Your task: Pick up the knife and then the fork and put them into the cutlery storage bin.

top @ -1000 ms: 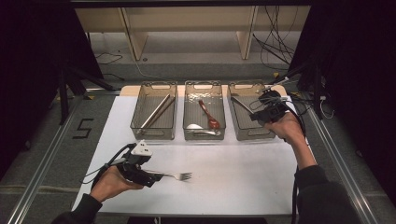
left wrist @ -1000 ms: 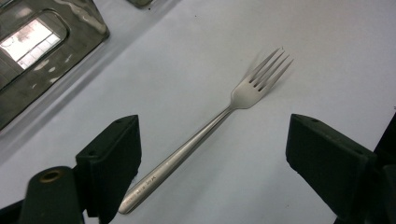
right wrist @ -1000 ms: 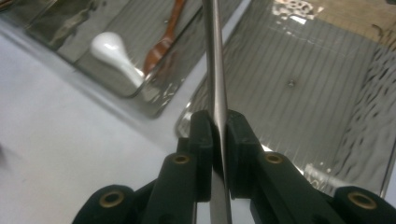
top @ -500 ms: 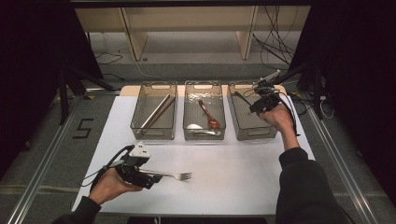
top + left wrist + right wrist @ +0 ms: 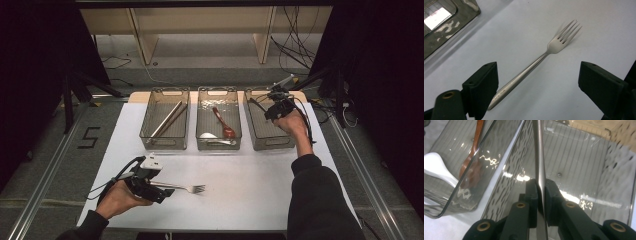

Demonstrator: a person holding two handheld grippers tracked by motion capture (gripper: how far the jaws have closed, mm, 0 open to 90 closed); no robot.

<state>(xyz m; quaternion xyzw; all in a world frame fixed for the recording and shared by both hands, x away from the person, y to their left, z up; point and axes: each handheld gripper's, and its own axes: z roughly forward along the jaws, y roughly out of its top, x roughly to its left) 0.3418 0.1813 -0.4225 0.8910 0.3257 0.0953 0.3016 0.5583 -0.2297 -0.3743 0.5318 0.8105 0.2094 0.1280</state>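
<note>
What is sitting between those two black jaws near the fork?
The fork's handle lies between the open left gripper's jaws on the bare white table, beside one jaw, in the left gripper view.

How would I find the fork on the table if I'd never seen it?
Start at the white table with three clear bins along its far side. Nearer the person, in front of the left gripper, lies the fork. It is the one silver piece lying flat on the table, outside every bin.

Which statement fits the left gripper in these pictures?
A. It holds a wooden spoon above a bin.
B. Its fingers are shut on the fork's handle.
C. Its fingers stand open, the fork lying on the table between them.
C: in the left gripper view, the left gripper has its fingers wide apart, and the fork lies flat on the white table, ungripped.
</note>
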